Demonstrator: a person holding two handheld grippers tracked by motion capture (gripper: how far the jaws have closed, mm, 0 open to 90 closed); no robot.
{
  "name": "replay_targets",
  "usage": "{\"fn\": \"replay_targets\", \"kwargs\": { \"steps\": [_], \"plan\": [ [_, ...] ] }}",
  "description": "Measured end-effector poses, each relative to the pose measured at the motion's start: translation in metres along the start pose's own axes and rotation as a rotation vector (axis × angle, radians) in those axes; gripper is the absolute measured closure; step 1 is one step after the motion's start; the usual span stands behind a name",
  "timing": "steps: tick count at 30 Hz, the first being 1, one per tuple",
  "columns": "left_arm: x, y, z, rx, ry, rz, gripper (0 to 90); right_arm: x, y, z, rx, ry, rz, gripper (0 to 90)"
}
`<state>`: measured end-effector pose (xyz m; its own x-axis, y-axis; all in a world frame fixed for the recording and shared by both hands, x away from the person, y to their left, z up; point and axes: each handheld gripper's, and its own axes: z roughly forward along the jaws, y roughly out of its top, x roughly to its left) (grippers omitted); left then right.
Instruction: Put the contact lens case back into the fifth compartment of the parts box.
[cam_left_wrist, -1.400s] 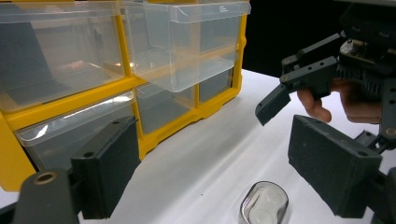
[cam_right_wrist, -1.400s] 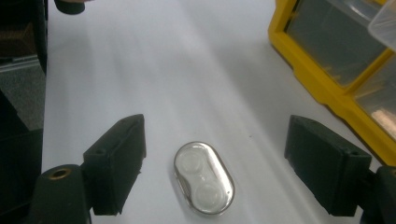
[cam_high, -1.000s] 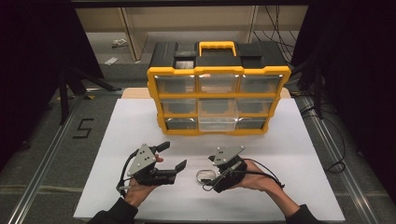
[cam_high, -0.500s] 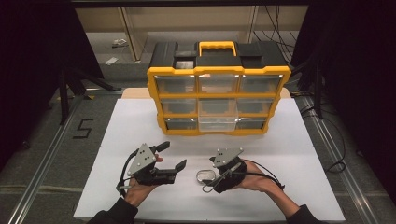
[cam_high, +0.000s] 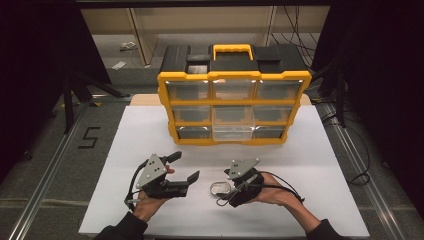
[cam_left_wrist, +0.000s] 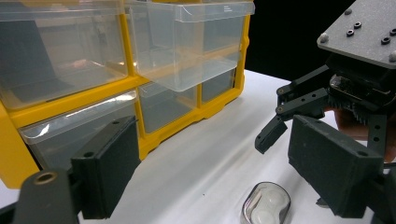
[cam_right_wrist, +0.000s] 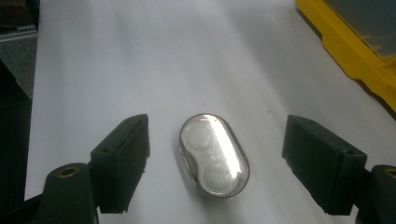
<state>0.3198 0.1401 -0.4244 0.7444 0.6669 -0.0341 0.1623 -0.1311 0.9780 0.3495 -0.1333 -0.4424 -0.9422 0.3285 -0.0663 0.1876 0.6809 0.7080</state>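
Observation:
A small clear oval case (cam_high: 220, 188) lies flat on the white board (cam_high: 310, 165) near its front edge. My right gripper (cam_right_wrist: 223, 161) is open, one jaw on each side of the case (cam_right_wrist: 214, 154) and neither pad touching it. To the left my left gripper (cam_high: 186, 166) is open and empty, aimed toward the cabinet. In the left gripper view the case (cam_left_wrist: 265, 209) lies low and right of centre, beside the right-hand jaw. Behind both stands a yellow and black drawer cabinet (cam_high: 234, 75) with clear drawers; its centre drawer (cam_high: 233, 131) is pulled out.
The cabinet spans the back of the board, its carry handle (cam_high: 233, 50) on top. Bare white board lies between the cabinet and the grippers. Grey floor with metal rails flanks the board, and a black "5" mark (cam_high: 89, 137) lies at the left.

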Motion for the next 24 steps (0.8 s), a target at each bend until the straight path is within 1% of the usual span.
{"fn": "replay_targets", "kwargs": {
  "steps": [6, 10, 14, 16, 19, 22, 24],
  "plan": [
    [0.000, 0.000, 0.000, -0.001, -0.001, 0.001, 16.2, -0.001, -0.001, 0.004, 0.009, -0.001, -0.004, 25.5],
    [-0.001, 0.000, 0.001, 0.001, -0.008, 0.007, 16.2, -0.003, -0.001, 0.009, 0.026, 0.000, -0.003, 26.6],
    [0.000, 0.000, 0.001, -0.002, -0.007, 0.001, 16.2, -0.002, -0.001, 0.012, 0.034, 0.010, -0.004, 27.1],
    [-0.001, 0.000, 0.000, -0.002, -0.007, 0.006, 16.2, -0.001, -0.001, 0.015, 0.043, 0.018, -0.008, 27.2],
    [-0.001, 0.000, 0.000, -0.001, -0.008, 0.007, 16.2, 0.001, -0.003, 0.021, 0.074, 0.024, -0.018, 27.5],
    [-0.001, 0.000, 0.001, -0.001, -0.007, 0.003, 16.2, 0.001, -0.004, 0.026, 0.084, 0.018, -0.020, 28.2],
    [-0.001, 0.000, 0.001, -0.001, -0.006, 0.006, 16.2, 0.000, -0.006, 0.030, 0.095, 0.020, -0.010, 28.4]
  ]
}}
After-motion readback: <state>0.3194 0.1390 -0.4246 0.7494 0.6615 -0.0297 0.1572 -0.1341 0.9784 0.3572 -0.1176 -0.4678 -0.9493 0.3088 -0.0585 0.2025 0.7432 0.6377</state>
